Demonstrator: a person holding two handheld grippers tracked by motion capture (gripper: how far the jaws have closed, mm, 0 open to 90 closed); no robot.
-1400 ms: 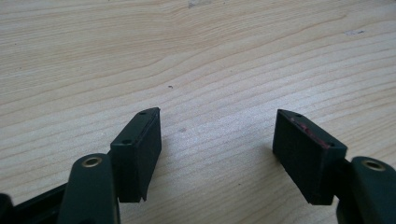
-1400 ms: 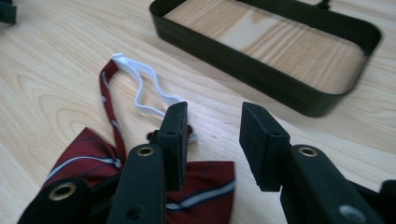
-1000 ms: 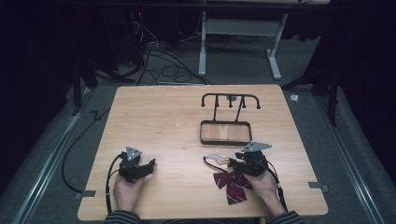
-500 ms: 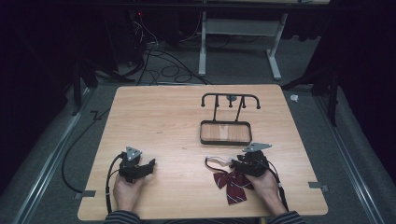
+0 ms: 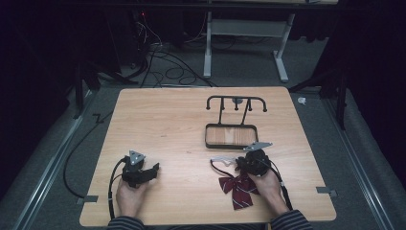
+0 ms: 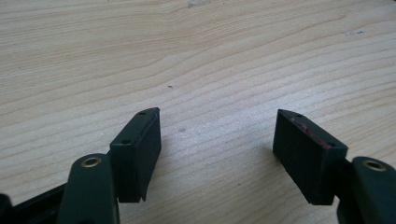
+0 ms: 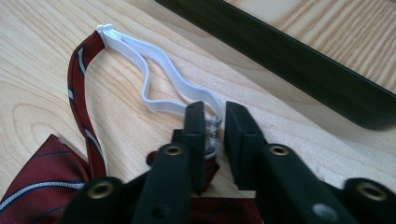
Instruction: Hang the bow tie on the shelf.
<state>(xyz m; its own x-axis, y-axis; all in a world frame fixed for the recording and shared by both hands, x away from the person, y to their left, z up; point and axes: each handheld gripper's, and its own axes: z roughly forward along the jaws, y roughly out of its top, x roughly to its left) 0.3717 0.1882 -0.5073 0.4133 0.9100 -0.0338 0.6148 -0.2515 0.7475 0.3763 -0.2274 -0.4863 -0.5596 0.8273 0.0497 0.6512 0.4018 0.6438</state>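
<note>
A pale wooden table (image 5: 172, 120) is standing in a dark room, cables (image 5: 163, 62) trailing on the floor behind. The right gripper (image 7: 215, 122) has just been narrowing around the bow tie's (image 5: 239, 188) white elastic strap (image 7: 161, 88) near the black rack (image 5: 232, 129); whether it is pinching it, I cannot tell. The left gripper (image 6: 217, 140) is gaping wide over bare wood.

A dark red bow tie (image 5: 239, 188) with thin pale stripes lies flat on the table. Its white stretchy band (image 7: 161, 84) curls beside it.
</note>
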